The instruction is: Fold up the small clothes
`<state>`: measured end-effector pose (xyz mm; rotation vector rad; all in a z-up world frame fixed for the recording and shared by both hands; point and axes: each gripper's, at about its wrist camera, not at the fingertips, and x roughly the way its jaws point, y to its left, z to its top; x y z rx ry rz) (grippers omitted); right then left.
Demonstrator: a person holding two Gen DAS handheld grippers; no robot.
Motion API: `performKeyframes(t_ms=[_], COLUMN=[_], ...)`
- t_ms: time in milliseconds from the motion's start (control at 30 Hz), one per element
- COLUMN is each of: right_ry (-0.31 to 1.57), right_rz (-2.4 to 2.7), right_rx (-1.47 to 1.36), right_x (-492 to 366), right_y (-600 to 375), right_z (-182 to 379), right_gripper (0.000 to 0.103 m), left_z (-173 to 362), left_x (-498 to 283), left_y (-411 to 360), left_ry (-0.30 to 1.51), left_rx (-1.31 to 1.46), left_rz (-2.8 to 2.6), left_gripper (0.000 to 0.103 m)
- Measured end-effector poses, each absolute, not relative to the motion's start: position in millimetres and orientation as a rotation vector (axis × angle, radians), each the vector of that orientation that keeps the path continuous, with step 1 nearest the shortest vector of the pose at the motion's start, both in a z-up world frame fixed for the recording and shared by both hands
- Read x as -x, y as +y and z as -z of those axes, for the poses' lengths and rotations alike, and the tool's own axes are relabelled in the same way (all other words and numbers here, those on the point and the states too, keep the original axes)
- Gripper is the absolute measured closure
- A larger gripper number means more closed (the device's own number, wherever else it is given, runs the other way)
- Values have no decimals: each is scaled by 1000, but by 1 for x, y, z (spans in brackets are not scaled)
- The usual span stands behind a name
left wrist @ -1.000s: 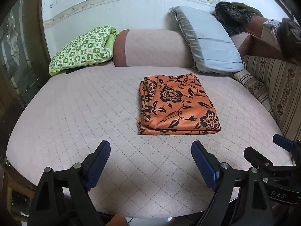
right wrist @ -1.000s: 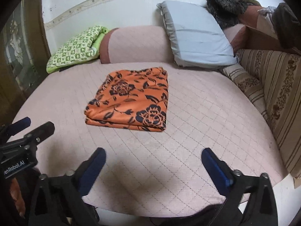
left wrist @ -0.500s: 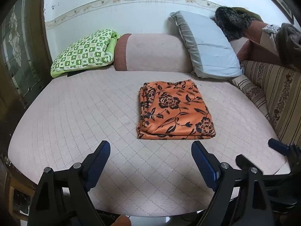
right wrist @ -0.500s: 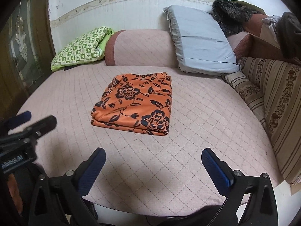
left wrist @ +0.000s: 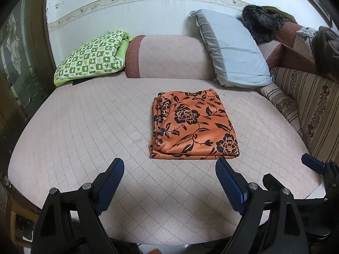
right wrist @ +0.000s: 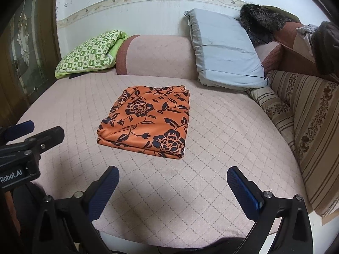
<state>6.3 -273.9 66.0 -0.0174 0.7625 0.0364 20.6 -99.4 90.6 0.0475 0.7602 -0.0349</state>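
Folded orange floral cloth [left wrist: 193,124] is lying mid-frame on the pink quilted bed [left wrist: 84,127], beyond both spread, empty grippers: left gripper [left wrist: 169,182], right gripper [right wrist: 172,187]. "Robot.AI" is showing lower left in the right view.

From my left wrist view, my right gripper [left wrist: 313,169] is cut off at the 4 o'clock edge, so I see only part of its fingers. Something dark lies tucked under the green checked pillow [left wrist: 91,57] at 10 o'clock, perhaps a flat case. The striped cushion [right wrist: 313,127] runs out at 3 o'clock.
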Motion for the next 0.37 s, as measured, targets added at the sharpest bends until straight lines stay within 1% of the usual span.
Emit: performKeyframes(t_ms=[67, 100, 133, 367], right_ry=[762, 762, 762, 765], right_rz=[-36, -38, -38, -43], right_rx=[19, 18, 17, 12], right_x=[-8, -10, -10, -20], right_y=[-274, -274, -273, -274], right_z=[-66, -66, -66, -65], right_gripper=[0, 0, 0, 0], left_z=[-91, -91, -91, -88], left_x=[-23, -24, -25, -42], left_y=[-99, -99, -98, -100], left_ry=[758, 756, 752, 750], left_rx=[-39, -35, -26, -29], left_rz=[46, 53, 63, 55], left_gripper=[13, 10, 1, 0])
